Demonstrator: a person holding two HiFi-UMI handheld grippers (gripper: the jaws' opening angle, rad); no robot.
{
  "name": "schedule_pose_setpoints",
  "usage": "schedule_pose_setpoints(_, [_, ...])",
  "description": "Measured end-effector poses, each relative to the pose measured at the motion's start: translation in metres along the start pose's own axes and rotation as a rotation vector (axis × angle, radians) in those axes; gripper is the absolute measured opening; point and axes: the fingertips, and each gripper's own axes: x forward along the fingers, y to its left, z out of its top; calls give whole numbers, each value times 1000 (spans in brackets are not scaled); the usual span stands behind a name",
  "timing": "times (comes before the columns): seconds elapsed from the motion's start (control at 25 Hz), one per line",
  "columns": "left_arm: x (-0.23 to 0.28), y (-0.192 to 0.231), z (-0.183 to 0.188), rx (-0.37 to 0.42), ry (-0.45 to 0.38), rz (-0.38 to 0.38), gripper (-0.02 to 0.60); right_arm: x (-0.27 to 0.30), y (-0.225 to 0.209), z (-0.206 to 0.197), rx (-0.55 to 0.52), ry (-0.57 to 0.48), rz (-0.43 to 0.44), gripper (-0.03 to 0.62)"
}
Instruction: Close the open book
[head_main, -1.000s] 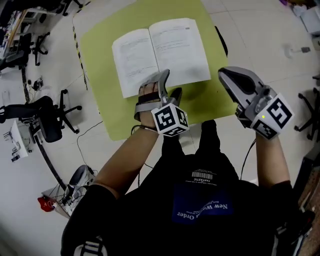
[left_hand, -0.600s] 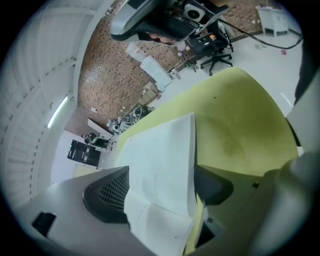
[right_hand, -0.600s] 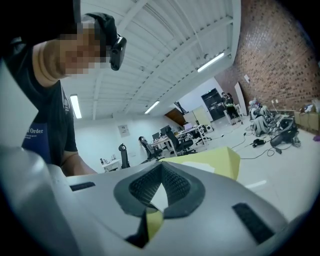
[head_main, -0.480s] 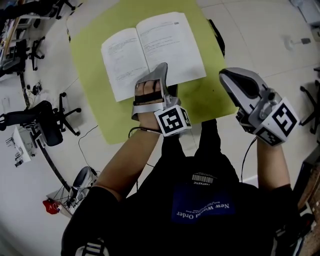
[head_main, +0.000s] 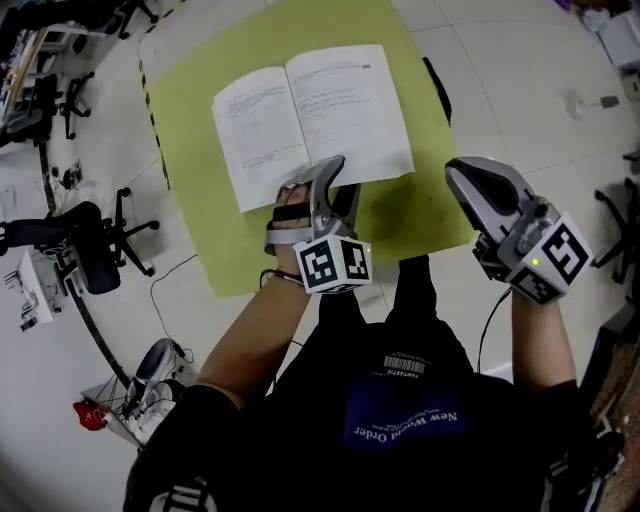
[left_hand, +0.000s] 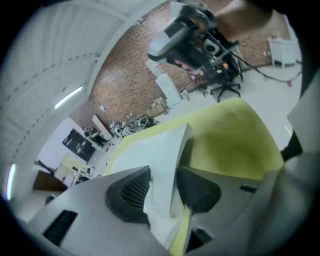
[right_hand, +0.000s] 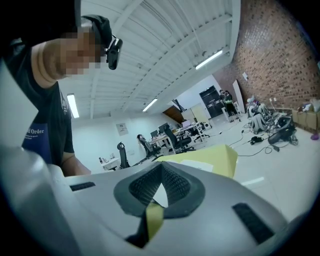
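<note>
The white open book (head_main: 310, 115) lies unclosed on the green desk (head_main: 195, 110); the left claw (left_hand: 162, 186), having just been closing, pinches its page edge, the right claw (right_hand: 161, 175) pressed together, empty.

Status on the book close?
Left gripper jaws just closing, pinching pages of the book. Right gripper shut, empty, beside the table. Book lies open. Nothing in the way.

The left tool (head_main: 340, 180) has tipped further nose-down at the near edge of the open book (head_main: 300, 115). Its jaws, spread wide a moment ago, have just been closing and now pinch a lifted sheaf of right-hand pages (left_hand: 162, 150) at that edge.
</note>
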Motion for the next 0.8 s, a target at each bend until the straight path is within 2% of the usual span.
schedule_pose_setpoints(0.24, [-22,20,-3,-438,-170,-24,166,15,8,0,-2,21,30,-15])
schedule_pose_setpoints(0.48, [-39,36,-16,-785,-299,-39,161,27,8,-7,-66,94,42,-15])
schedule_pose_setpoints(0.64, [-46,39,-28,-903,-331,-38,147,42,18,-9,-66,116,72,-15])
schedule_pose_setpoints(0.8, [-52,40,-43,-914,-315,-30,136,60,32,-14,-76,137,104,-15])
